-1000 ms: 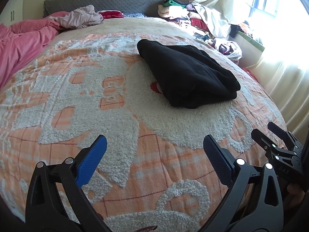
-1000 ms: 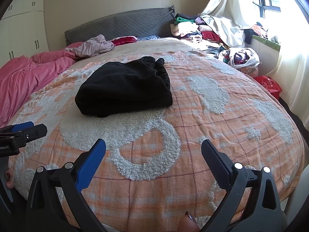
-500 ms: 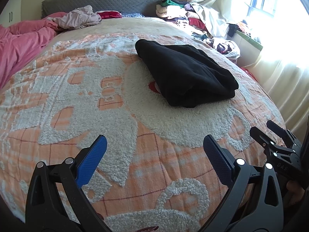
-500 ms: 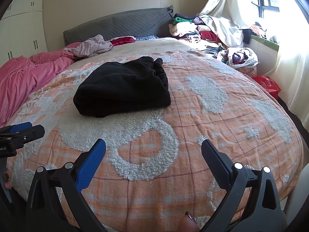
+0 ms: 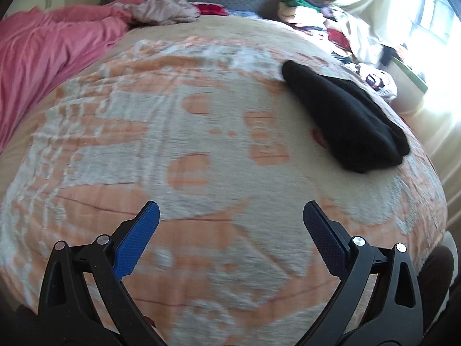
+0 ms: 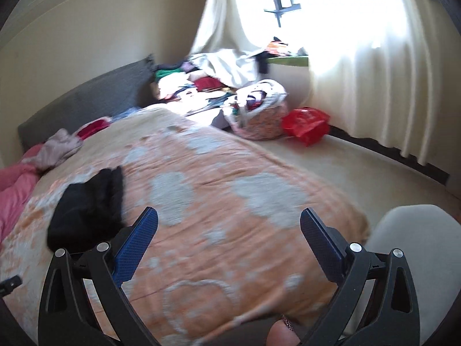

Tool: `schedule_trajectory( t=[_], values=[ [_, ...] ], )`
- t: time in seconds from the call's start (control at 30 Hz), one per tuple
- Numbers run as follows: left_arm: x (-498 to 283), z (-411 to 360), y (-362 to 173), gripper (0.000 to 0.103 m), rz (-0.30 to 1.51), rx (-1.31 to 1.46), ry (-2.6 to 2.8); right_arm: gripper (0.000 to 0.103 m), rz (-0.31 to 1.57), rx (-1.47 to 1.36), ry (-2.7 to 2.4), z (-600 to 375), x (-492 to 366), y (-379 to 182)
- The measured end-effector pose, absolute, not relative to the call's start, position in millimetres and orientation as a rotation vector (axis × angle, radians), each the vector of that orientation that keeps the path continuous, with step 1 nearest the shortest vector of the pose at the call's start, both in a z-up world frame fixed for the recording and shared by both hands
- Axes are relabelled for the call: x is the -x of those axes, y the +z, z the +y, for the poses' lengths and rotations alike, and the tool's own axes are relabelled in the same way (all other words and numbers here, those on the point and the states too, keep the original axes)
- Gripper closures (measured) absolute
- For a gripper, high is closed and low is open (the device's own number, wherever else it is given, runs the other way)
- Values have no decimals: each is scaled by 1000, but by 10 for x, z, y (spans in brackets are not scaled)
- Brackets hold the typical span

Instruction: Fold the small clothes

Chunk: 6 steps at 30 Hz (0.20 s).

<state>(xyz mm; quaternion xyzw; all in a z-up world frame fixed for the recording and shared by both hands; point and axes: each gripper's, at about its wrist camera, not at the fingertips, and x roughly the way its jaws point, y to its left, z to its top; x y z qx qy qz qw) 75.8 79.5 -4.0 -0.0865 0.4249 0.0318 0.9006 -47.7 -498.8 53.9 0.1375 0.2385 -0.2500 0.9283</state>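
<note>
A folded black garment [image 5: 343, 118] lies on the orange and white bedspread [image 5: 201, 150], right of centre in the left wrist view. In the right wrist view the black garment [image 6: 86, 204] sits at the left, just beyond the left blue pad. My left gripper [image 5: 230, 216] hangs open above the bedspread's near part, well short of the garment, nothing between its fingers. My right gripper [image 6: 229, 219] is open too, over the bedspread [image 6: 219, 201] near its right edge, holding nothing. Both views are motion-blurred.
A pink duvet [image 5: 49, 49] and a crumpled mauve garment [image 5: 164, 8] lie at the head of the bed. Piled clothes [image 6: 196, 83], a patterned basket [image 6: 256, 115] and a red bag [image 6: 305, 124] stand by the curtained window. A pale rounded seat [image 6: 409, 248] is at lower right.
The right gripper has swung to the right, toward the window and floor; the garment now lies at its left. The left gripper has turned left, shifting the garment rightward in view. Both stay open.
</note>
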Motion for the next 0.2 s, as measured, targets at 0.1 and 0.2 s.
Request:
schedule_trajectory(
  t=[0.1, 0.2],
  values=[
    [-828, 1669, -56, 9, 875, 220, 266, 5, 535, -297, -812, -5890, 762, 301],
    [-871, 2515, -67, 9, 872, 242, 472, 4, 644, -358, -1083, -6803, 1087, -88]
  ],
)
